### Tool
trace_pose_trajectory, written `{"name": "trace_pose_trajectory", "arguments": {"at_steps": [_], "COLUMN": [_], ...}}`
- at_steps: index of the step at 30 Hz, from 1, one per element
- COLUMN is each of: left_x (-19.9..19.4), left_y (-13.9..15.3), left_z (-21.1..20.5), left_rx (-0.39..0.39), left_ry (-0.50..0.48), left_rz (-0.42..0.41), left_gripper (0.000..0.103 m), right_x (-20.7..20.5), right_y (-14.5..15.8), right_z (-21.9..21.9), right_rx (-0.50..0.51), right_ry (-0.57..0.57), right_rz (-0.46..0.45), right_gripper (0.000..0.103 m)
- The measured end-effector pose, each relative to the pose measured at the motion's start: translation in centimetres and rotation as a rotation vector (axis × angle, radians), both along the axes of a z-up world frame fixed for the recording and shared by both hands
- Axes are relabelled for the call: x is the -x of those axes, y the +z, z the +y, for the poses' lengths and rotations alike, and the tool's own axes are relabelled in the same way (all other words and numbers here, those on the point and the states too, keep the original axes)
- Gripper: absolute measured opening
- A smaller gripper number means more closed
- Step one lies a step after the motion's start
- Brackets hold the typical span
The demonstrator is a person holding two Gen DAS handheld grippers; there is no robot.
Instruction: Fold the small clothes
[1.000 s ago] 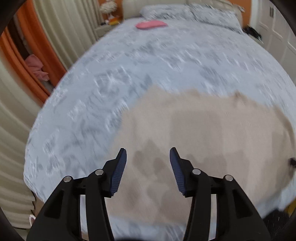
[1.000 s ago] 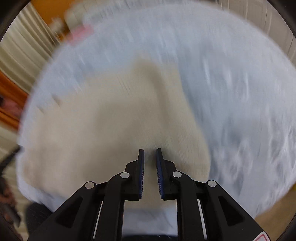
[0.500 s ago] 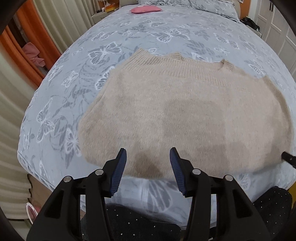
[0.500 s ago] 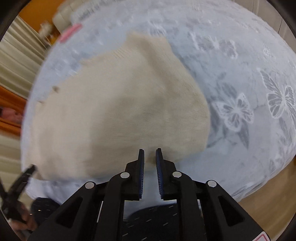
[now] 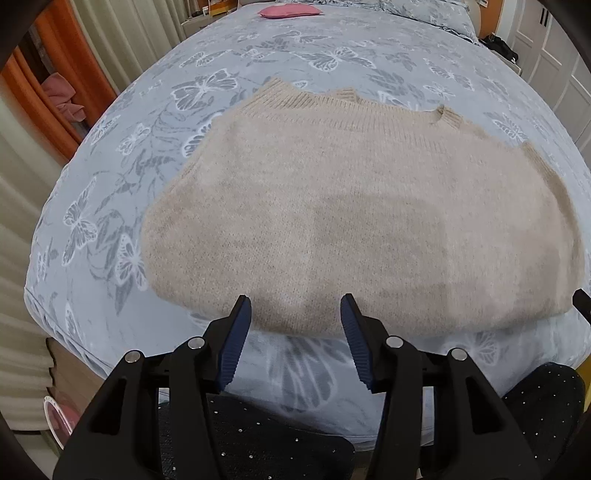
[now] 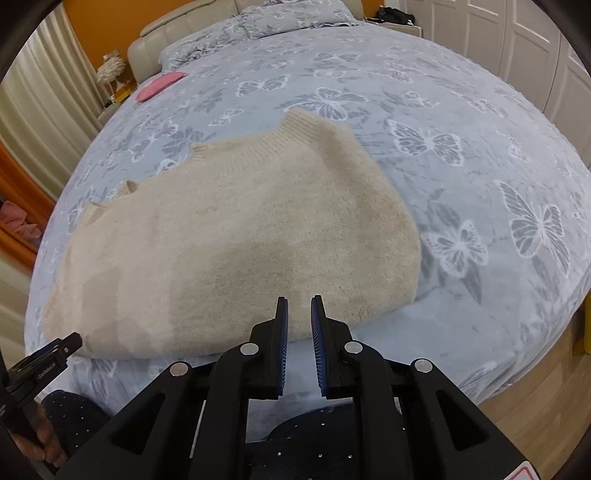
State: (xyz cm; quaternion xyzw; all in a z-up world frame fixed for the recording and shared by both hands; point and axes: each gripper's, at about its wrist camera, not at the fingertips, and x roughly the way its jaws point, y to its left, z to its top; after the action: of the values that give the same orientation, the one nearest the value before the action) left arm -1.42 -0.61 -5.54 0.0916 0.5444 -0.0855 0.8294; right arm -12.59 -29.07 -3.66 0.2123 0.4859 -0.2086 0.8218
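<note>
Both wrist views, smeared a second ago, are sharp now, and the near hem of the sweater, then under the fingers, lies clear ahead of both grippers.

Item: beige knit sweater [image 5: 354, 221]. Lies flat on the bed, near its foot edge, ribbed collar toward the headboard. One fold line along its left side in the left wrist view; a ribbed cuff shows at its far right edge. No gripper touches it.

Item: left gripper [image 5: 295, 332]. Jaws set wide apart, nothing between them; held over the foot edge of the bed, just short of the sweater's hem. Its tip also shows at the lower left of the right wrist view.

Item: right gripper [image 6: 298, 334]. Blue pads [image 6: 281, 343] close together with a narrow gap, nothing held; tips over the sweater's near hem, toward its right corner.

Item: bedspread [image 6: 461, 155]. Grey-blue, white and grey butterfly print, covers the whole bed.

Item: pink cushion [image 5: 290, 10]. Far end of the bed, well apart from the sweater.

Item: pillows [image 6: 280, 14]. Same print, against the padded headboard [image 6: 184, 33].

Item: wardrobe doors [image 6: 517, 48]. White, beyond the right side of the bed.
</note>
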Motion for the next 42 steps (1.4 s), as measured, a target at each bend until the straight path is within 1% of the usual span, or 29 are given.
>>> {"name": "trace_pose_trajectory", "arguments": {"at_steps": [4,11,17,18,19,20,23,24,25,27,29,30,32,34,35,36,37,39,40,42], "left_x": [0.0,0.0,0.0,0.0,-0.1,-0.2,-1.2,-1.6,-2.3,-4.0,-5.1,-5.6,-6.1,-6.4,-6.6,-6.7,-6.8,-6.9,-6.8,-5.9], "left_y": [-0.3,-0.2,-0.1,0.0,0.3,0.6,1.4,1.4,1.2,-0.1,-1.7,-2.4,-3.0,-3.4,-3.5,-3.7,-3.8,-3.9,-3.8,-3.0], "left_z": [0.0,0.5,0.7,0.9,1.3,1.9,4.5,5.4,6.5,8.7,10.1,10.6,11.0,10.8,10.7,10.7,10.7,10.9,11.3,12.4], "left_rx": [0.01,0.04,0.051,0.058,0.084,0.124,0.263,0.305,0.351,0.438,0.497,0.525,0.544,0.542,0.536,0.526,0.508,0.492,0.476,0.484], "left_ry": [0.004,0.023,0.032,0.039,0.052,0.069,0.145,0.178,0.22,0.335,0.439,0.483,0.537,0.561,0.57,0.58,0.592,0.614,0.642,0.697], "left_rz": [0.008,0.007,0.009,0.009,0.005,0.0,-0.014,-0.01,0.007,0.079,0.156,0.179,0.187,0.183,0.188,0.195,0.207,0.225,0.235,0.209], "left_gripper": [0.049,0.049,0.049,0.05,0.059,0.068,0.079,0.079,0.08,0.081,0.082,0.082,0.082,0.081,0.081,0.078,0.077,0.077,0.077,0.077], "right_x": [0.1,0.1,-0.1,-0.1,-0.1,-0.1,-0.2,-0.2,-0.2,-0.4,-0.5,-0.5,-0.5,-0.6,-0.8,-1.1,-1.8,-4.2,-5.5,-8.7], "right_y": [-0.1,-0.2,-0.2,-0.2,-0.2,-0.2,-0.2,-0.2,-0.2,-0.2,-0.2,-0.2,-0.1,0.4,1.1,1.6,2.0,2.8,3.1,3.4], "right_z": [0.1,0.3,0.5,0.5,0.6,0.6,0.6,0.7,0.7,0.7,0.7,0.7,0.7,0.9,1.3,1.6,2.0,3.5,4.3,6.0], "right_rx": [0.006,0.015,0.022,0.023,0.023,0.022,0.023,0.025,0.026,0.029,0.029,0.029,0.024,0.01,0.003,0.004,0.013,0.037,0.039,0.043], "right_ry": [-0.006,0.0,0.003,0.003,0.002,0.002,0.003,0.003,0.005,0.008,0.009,0.01,0.015,0.038,0.065,0.083,0.11,0.202,0.243,0.332], "right_rz": [0.005,0.017,0.025,0.027,0.028,0.029,0.025,0.025,0.025,0.029,0.031,0.03,0.021,-0.009,-0.054,-0.082,-0.098,-0.102,-0.1,-0.074], "right_gripper": [0.015,0.015,0.015,0.015,0.015,0.015,0.015,0.015,0.015,0.015,0.015,0.015,0.015,0.015,0.015,0.015,0.015,0.015,0.015,0.015]}}
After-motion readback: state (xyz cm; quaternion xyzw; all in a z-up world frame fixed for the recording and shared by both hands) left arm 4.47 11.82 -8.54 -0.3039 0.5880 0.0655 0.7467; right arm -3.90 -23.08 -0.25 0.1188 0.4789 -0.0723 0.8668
